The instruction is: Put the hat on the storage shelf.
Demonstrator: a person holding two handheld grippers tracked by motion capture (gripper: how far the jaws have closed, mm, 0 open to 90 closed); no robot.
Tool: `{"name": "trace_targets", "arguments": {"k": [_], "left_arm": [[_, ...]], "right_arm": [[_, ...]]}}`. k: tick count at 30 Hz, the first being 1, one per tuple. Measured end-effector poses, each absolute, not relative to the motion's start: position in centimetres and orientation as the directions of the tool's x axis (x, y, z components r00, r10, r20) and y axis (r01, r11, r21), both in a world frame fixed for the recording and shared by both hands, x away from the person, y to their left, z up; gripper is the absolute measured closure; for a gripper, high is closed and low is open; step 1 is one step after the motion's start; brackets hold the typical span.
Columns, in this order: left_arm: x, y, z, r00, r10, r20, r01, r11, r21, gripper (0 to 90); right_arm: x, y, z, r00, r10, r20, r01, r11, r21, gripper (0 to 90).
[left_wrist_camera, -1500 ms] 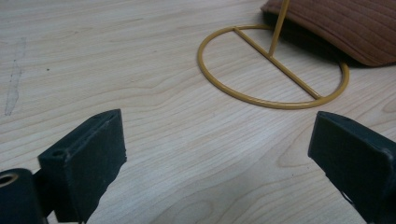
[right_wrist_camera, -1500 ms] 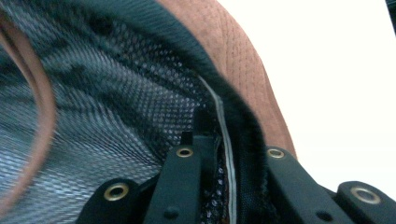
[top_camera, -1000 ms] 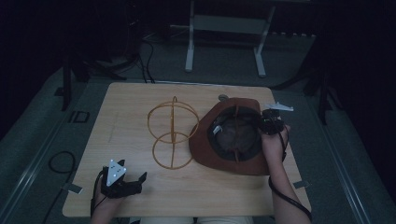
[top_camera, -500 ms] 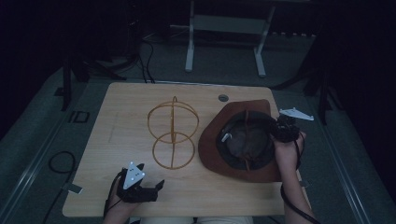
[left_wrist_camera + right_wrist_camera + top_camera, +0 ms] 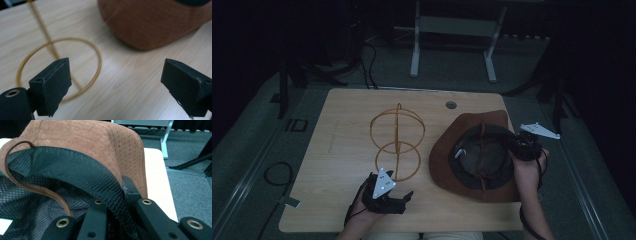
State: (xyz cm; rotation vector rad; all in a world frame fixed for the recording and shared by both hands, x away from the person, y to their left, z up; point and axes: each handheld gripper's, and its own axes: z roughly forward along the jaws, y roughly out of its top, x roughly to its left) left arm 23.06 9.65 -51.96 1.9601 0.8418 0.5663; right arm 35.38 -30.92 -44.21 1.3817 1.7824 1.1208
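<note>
Under right gripper (image 5: 120, 220), hat (image 5: 82, 147) band pinched, fingertips hidden

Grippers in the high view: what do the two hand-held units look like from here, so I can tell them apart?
Both are black. The left gripper carries a pale grey three-cornered plate with small dots, and a thin black cable trails from it past the bare forearm. The right gripper has the same kind of plate jutting out to its side. Close up, the jaws are matte black blocks, and the linkage bars carry brass-coloured eyelets. No sleeves show.
</note>
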Motion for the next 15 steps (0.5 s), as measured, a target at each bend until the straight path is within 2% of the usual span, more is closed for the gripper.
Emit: {"name": "trace_targets", "arguments": {"k": [9, 15], "left_arm": [[24.5, 6.5, -49.6, 0.706, 0.704, 0.078, 0.291, -0.390, 0.874, 10.6], [25.1, 4.0, -48.8, 0.733, 0.668, 0.124, 0.248, -0.433, 0.867, 10.7]], "right_arm": [[34.9, -31.2, -44.1, -0.268, 0.963, 0.028, 0.442, 0.098, 0.892, 84.3], [34.5, -31.3, -43.7, -0.266, 0.964, 0.029, 0.436, 0.093, 0.895, 84.3]]}}
